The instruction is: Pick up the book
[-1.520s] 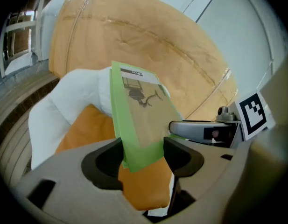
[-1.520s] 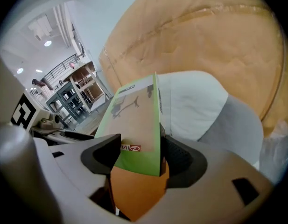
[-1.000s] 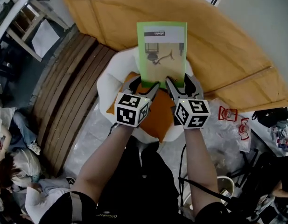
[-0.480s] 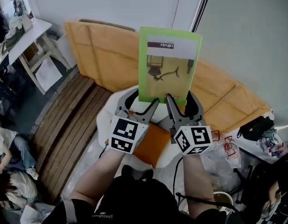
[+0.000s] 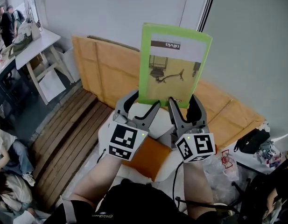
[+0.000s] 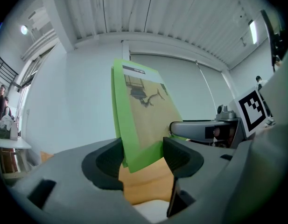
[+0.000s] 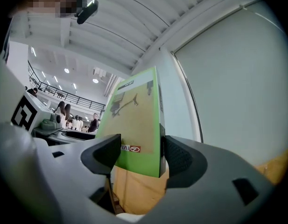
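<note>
The book (image 5: 173, 65) has a green cover with a tan picture and a white title band. It stands upright in the air in front of the wall, held by its bottom edge. My left gripper (image 5: 140, 108) is shut on its lower left corner, and my right gripper (image 5: 182, 106) is shut on its lower right corner. In the left gripper view the book (image 6: 143, 123) sits clamped between the dark pads (image 6: 109, 162). In the right gripper view the book (image 7: 134, 122) fills the gap between the pads (image 7: 177, 156).
Below the grippers is a white seat with an orange cushion (image 5: 148, 155). Large cardboard sheets (image 5: 106, 69) lean on the wall behind. A slatted wooden pallet (image 5: 64, 139) lies at left, a white table (image 5: 31, 50) at far left, and people sit at the lower left.
Both grippers have lifted the book from the orange cushion up to wall height. The book now stands more upright, and the head view has tilted up toward the wall.
</note>
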A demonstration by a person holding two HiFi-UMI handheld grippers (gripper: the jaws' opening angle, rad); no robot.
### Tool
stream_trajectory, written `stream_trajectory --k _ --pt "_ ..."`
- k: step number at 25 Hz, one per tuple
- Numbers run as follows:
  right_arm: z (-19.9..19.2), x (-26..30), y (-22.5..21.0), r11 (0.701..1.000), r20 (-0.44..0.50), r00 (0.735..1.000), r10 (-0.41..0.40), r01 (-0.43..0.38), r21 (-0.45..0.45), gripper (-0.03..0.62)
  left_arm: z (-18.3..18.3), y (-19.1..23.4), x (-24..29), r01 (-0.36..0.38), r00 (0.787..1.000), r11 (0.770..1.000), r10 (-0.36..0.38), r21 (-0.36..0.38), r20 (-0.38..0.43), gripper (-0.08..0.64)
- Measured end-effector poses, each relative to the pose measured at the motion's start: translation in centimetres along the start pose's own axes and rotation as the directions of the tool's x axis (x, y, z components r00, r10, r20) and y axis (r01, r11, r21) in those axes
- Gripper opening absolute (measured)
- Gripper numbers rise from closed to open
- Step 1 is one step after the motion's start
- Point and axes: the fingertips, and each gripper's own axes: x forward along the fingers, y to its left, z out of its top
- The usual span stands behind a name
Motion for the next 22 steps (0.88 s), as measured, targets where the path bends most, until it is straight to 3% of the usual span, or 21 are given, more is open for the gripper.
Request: stream_trajectory --k 12,22 --pt "-0.3 1.7 3.0 1.000 0.004 1.000 0.009 -0.009 0.002 0.282 -0.3 2.9 -1.9 -0.012 1.000 1.000 0.012 -0.003 0.003 0.264" --pt "-0.9 2.0 2.9 1.000 -0.016 1.000 0.008 -0.008 0.008 0.281 -0.8 3.2 -1.7 -0.010 1.000 1.000 0.010 -0.014 -0.010 0.264"
